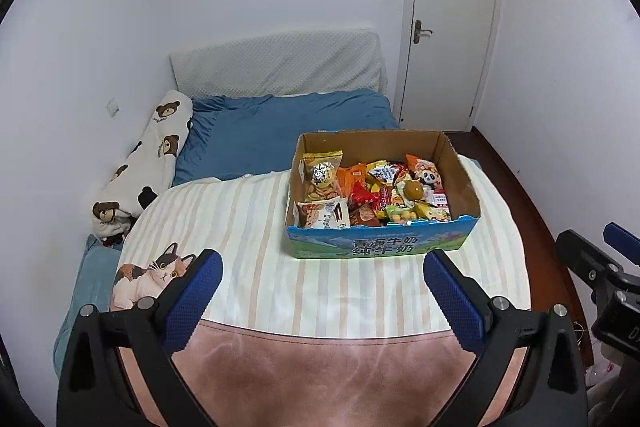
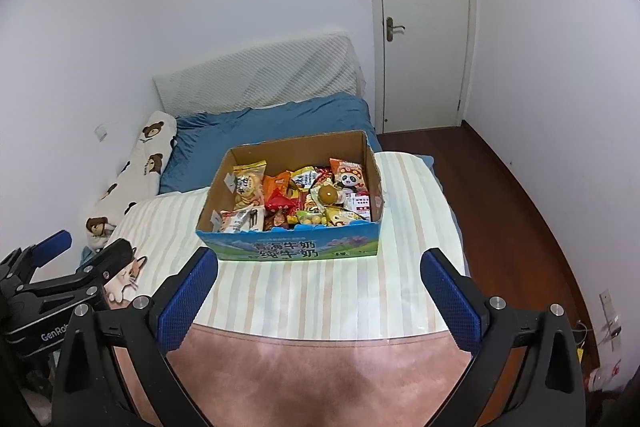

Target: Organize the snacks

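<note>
An open cardboard box (image 1: 380, 247) with a blue printed front stands on the striped sheet of the bed; it also shows in the right wrist view (image 2: 296, 251). It is full of several colourful snack packets (image 1: 372, 191) (image 2: 300, 195), among them a yellow biscuit pack (image 1: 322, 171) and a panda-print packet (image 2: 350, 175). My left gripper (image 1: 323, 267) is open and empty, short of the box's front. My right gripper (image 2: 318, 267) is open and empty, also short of the box. Each gripper shows at the other view's edge.
A cat-shaped cushion (image 1: 148, 275) lies at the front left of the striped sheet (image 1: 240, 227). A bear-print pillow (image 1: 148, 163) lies along the left wall beside a blue duvet (image 1: 288, 131). A pink blanket (image 1: 320, 379) covers the near edge. A shut door (image 1: 452, 23) and wood floor (image 2: 520, 195) lie right.
</note>
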